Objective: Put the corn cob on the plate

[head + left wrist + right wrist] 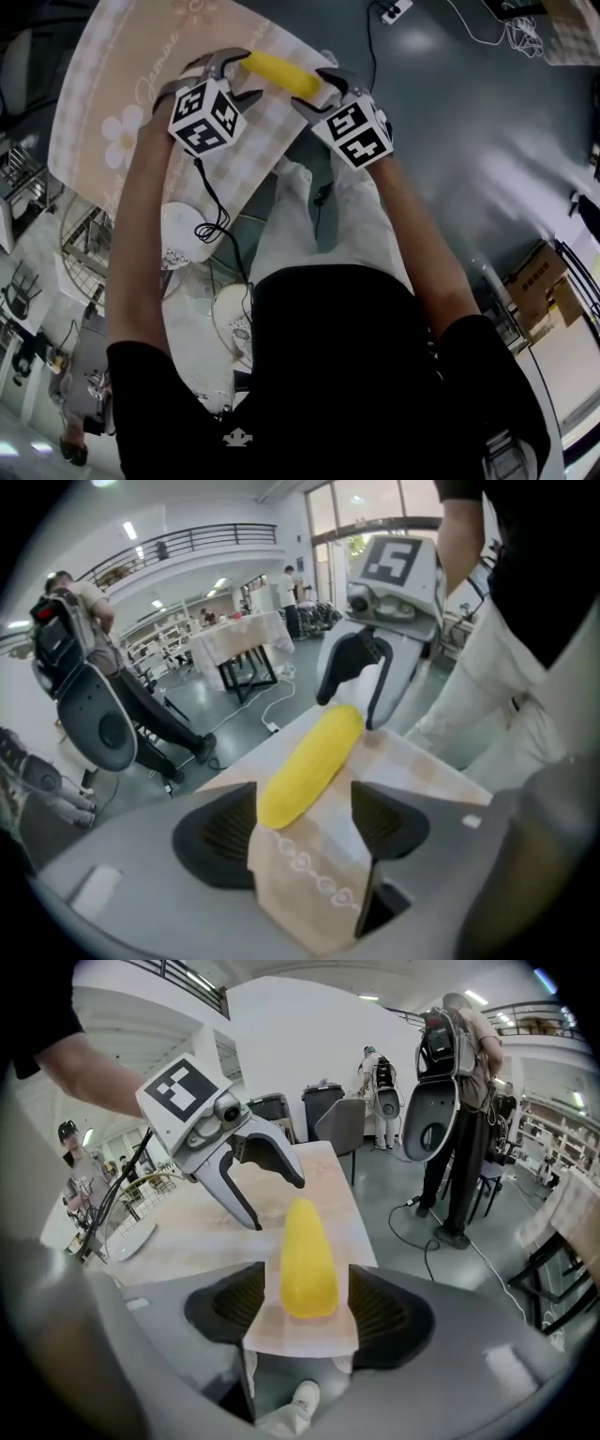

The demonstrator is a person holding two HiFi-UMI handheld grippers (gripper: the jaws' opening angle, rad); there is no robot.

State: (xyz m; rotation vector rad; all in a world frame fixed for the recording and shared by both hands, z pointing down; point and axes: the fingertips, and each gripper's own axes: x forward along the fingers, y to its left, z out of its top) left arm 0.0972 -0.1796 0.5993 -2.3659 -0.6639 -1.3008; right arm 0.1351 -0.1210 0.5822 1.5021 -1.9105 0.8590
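A yellow corn cob (279,75) lies on the beige flowered tablecloth (122,103), close to the table's edge. My left gripper (239,75) straddles one end of it, jaws open, and the cob's tip (286,794) sits between the pads without being pressed. My right gripper (317,91) straddles the other end, also open, with a narrow gap on each side of the cob (307,1260). Each gripper view shows the opposite gripper past the cob: the right gripper (361,682) and the left gripper (272,1202). A white plate (183,234) lies nearer to me on the left, also seen as the plate (131,1239).
The cob lies near the table's corner, with grey floor beyond the edge (309,47). A wire basket (80,234) stands left of the plate. A cable (211,202) hangs from the left gripper. A person with a backpack rig (450,1101) and other tables stand in the hall behind.
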